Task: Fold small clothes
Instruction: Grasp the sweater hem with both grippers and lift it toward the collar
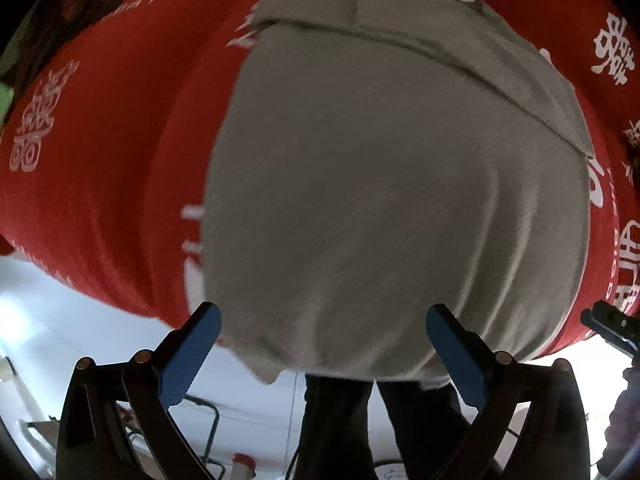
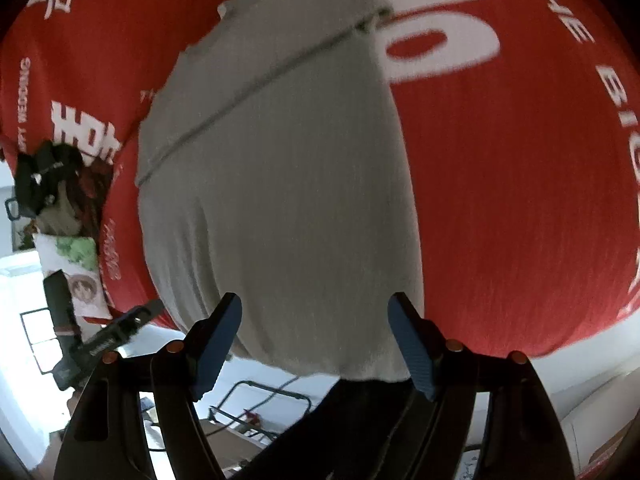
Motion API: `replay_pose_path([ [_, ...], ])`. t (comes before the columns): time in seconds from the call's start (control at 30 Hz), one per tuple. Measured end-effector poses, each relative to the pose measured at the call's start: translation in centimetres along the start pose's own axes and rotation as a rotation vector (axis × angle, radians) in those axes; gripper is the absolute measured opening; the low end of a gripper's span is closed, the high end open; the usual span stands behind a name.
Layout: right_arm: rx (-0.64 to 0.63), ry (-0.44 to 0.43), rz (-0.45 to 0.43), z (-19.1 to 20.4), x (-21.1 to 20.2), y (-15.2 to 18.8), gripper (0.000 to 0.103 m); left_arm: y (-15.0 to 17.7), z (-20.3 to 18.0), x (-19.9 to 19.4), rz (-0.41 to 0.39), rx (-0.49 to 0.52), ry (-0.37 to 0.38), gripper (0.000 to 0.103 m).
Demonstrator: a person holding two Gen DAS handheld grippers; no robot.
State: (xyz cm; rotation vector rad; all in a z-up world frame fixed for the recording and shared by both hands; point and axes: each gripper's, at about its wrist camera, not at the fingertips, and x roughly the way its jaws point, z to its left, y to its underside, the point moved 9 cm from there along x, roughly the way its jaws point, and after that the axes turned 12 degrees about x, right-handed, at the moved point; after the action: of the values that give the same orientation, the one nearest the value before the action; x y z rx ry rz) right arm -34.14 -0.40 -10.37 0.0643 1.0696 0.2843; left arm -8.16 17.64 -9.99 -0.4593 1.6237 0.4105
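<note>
A small grey garment (image 1: 380, 184) lies flat on a red cloth with white lettering (image 1: 112, 160), its near hem hanging over the table's front edge. It has a fold line across its far part. My left gripper (image 1: 322, 340) is open and empty, its blue pads either side of the near hem. In the right wrist view the same grey garment (image 2: 280, 184) fills the middle, and my right gripper (image 2: 316, 336) is open and empty just above its near hem. The left gripper shows in the right wrist view (image 2: 112, 340) at the left.
The red cloth (image 2: 520, 160) covers the table on all sides of the garment. Dark items and a printed cushion (image 2: 76, 264) sit at the left end. Below the table edge are the person's dark trousers (image 1: 340, 420) and a white floor with a metal frame (image 2: 260, 404).
</note>
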Motion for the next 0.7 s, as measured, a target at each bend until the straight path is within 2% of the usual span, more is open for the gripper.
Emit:
replay_pose_path([
  [0.1, 0.006, 0.019, 0.008, -0.9, 0.8, 2.1, 0.078, 1.5, 1.1, 0.9, 0.002, -0.012, 0.020, 0.103],
  [0.2, 0.025, 0.045, 0.016, -2.4, 2.0, 4.1, 0.078, 3.0, 2.0, 2.5, 0.003, -0.019, 0.073, 0.103],
  [0.37, 0.061, 0.053, 0.046, -5.1, 4.8, 6.6, 0.078, 4.6, 1.4, 5.7, 0.023, -0.025, 0.131, 0.103],
  [0.53, 0.031, 0.067, 0.070, -6.1, 7.5, 7.3, 0.078, 6.0, 0.5, 8.3, 0.030, -0.040, 0.196, 0.103],
  [0.7, -0.014, 0.063, 0.081, -5.5, 9.6, 6.9, 0.078, 6.1, 0.0, 8.6, 0.021, -0.059, 0.243, 0.103],
])
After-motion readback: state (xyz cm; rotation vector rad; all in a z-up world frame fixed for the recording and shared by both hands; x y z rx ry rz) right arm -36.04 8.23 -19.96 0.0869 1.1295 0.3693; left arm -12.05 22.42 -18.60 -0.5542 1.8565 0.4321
